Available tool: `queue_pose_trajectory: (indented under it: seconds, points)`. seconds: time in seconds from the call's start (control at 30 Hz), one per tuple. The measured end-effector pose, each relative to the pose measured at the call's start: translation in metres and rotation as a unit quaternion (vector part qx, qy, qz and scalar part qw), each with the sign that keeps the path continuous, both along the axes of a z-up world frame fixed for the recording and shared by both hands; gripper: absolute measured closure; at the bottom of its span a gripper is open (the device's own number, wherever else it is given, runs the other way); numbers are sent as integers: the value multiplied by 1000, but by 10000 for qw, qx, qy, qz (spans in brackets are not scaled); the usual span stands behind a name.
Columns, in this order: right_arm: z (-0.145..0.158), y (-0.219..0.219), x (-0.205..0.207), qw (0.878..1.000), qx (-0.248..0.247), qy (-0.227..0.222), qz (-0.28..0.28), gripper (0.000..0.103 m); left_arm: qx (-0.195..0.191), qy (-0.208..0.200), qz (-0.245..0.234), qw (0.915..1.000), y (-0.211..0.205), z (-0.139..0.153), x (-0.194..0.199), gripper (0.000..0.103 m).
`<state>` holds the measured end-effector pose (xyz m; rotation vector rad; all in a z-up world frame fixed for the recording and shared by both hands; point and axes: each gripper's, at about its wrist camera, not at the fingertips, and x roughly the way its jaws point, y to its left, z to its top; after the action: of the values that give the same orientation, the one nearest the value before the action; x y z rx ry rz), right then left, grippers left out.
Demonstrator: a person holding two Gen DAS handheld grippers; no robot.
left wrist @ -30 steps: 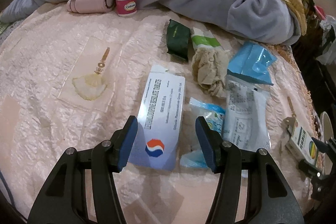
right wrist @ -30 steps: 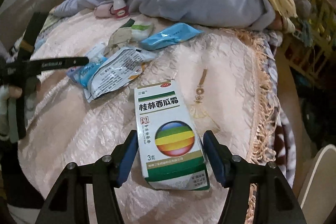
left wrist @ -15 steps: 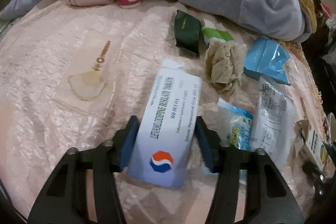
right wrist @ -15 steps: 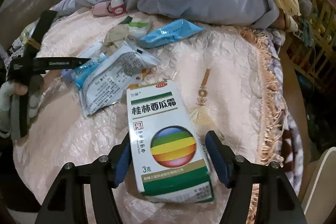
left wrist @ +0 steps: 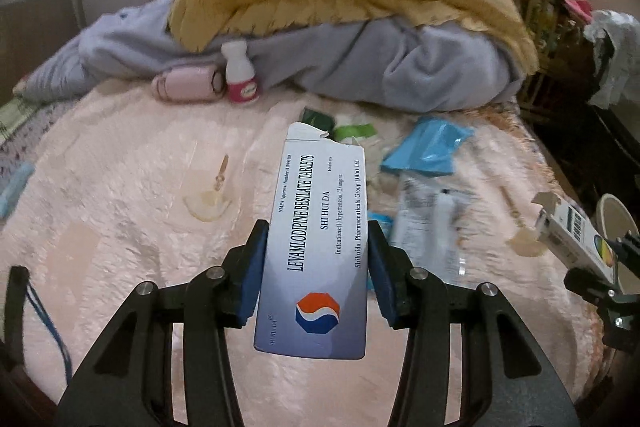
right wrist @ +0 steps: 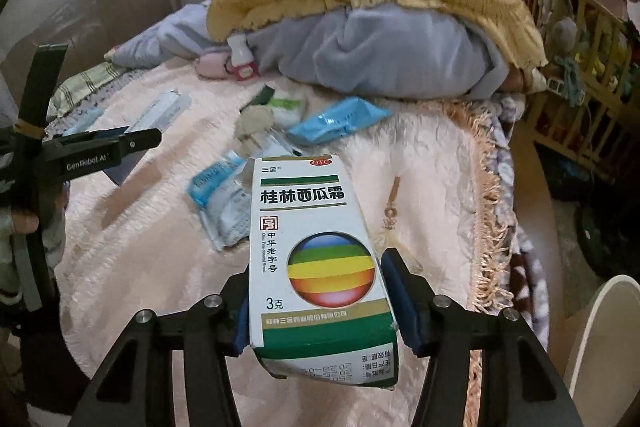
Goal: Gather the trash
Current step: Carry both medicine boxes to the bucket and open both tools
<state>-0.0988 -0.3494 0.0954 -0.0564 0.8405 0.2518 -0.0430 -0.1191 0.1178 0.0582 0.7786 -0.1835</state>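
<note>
My left gripper [left wrist: 316, 271] is shut on a white and grey tablet box [left wrist: 316, 247] and holds it above the pink bedspread [left wrist: 120, 195]. My right gripper [right wrist: 316, 299] is shut on a white and green medicine box [right wrist: 316, 247] with a rainbow ball, also lifted off the bed. That box shows at the right edge of the left wrist view [left wrist: 576, 231]. More trash lies on the bed: a blue packet [left wrist: 428, 151], a clear printed bag [left wrist: 432, 227], a crumpled tissue [right wrist: 256, 123], a dark green wrapper [left wrist: 318, 117].
A white pill bottle [left wrist: 240, 75] and a pink pouch [left wrist: 188, 87] stand by a grey and yellow blanket pile [left wrist: 360, 27] at the back. A white bin rim [right wrist: 600, 339] shows at lower right, off the fringed bed edge [right wrist: 488, 187]. A wooden crib [right wrist: 580, 39] stands at right.
My left gripper closed on the tablet box and lifted it off the bed. My right gripper closed on the green medicine box and raised it too.
</note>
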Motion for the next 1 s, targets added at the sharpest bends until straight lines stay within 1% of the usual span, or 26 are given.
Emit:
queue_pose_trajectory:
  seconds: [0.3, 0.43, 0.53, 0.7, 0.8, 1.0]
  points:
    - [24, -16, -32, 9994, -4, -307, -134, 48, 38, -278, -393, 9988, -43, 24, -39, 58]
    - [30, -34, -45, 9987, 13, -401, -306, 48, 10, -293, -616, 9977, -70, 28, -50, 58]
    - [32, -52, -56, 9979, 19, -429, -482, 48, -77, -217, -840, 9962, -95, 30, -54, 58]
    - [35, -95, -72, 9950, -25, -463, -888, 48, -368, -43, -1392, 9896, -148, 32, -64, 58]
    - [34, -126, -81, 9916, -26, -455, -1207, 48, -521, 115, -1783, 9825, -190, 31, -69, 58]
    - [25, -186, -96, 9834, -27, -347, -1783, 48, -648, 387, -2284, 9706, -257, 23, -76, 58]
